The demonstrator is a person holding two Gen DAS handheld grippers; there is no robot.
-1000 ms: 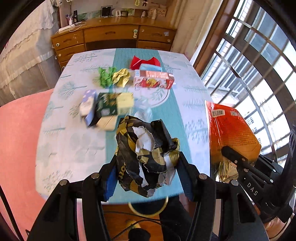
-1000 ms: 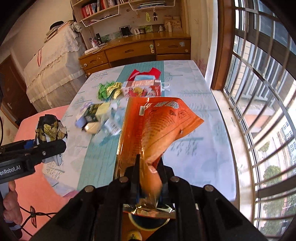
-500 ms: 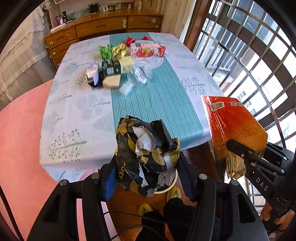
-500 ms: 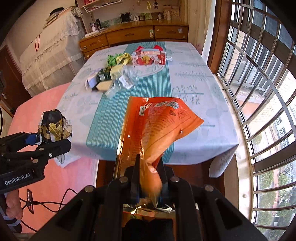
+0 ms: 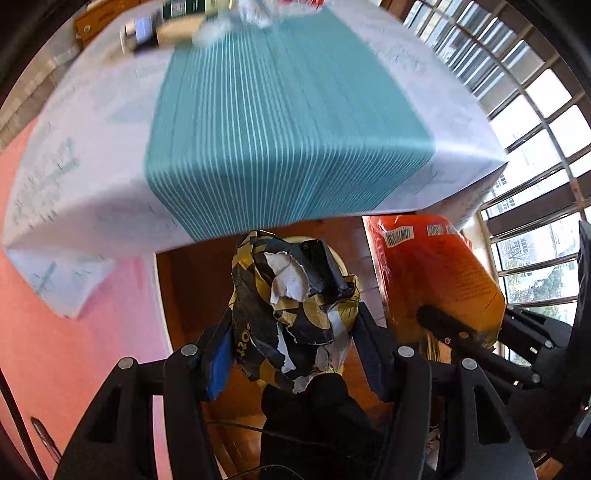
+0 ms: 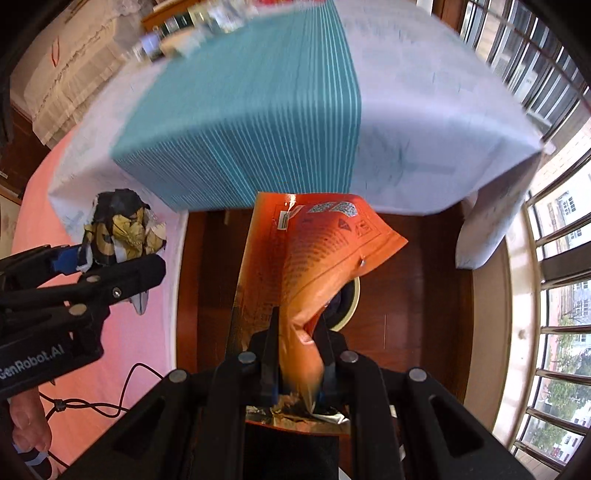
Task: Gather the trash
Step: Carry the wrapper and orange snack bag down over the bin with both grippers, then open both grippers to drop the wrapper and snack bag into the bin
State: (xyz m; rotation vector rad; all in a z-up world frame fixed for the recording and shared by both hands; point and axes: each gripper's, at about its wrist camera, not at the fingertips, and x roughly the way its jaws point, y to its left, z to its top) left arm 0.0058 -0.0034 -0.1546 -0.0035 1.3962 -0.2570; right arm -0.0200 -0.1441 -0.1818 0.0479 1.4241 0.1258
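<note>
Currently both grippers point steeply down past the near edge of the table (image 5: pixel 92 192), each carrying trash. Bin, judging by the pale round rim (image 6: pixel 355 295) on the wooden floor (image 6: pixel 417 288), sits below them, mostly hidden behind the loads.

Risks:
- Orange snack bag (image 6: pixel 314 258) is big and floppy, pinched only at its lower end. On release it could catch air or land across the rim and slide onto the floor.
- Crumpled black-and-gold wrapper (image 5: pixel 291 310) has torn flaps; one could snag on a blue pad and hang up instead of dropping.
- Bin is barely visible in either view, so lining up is partly blind; a drop off-centre misses.
- Grippers sit just beside each other, so they could knock together over a small opening.

Jaws:
- Left gripper (image 5: pixel 291 354): about half spread, pads pressing both sides of the wrapper wad, which bulges out ahead of the tips.
- Right gripper (image 6: pixel 295 347): nearly closed, clamped on the thin bag, most of which fans out ahead of the tips.

More trash (image 5: pixel 177 22) lies blurred at the table's far end.
</note>
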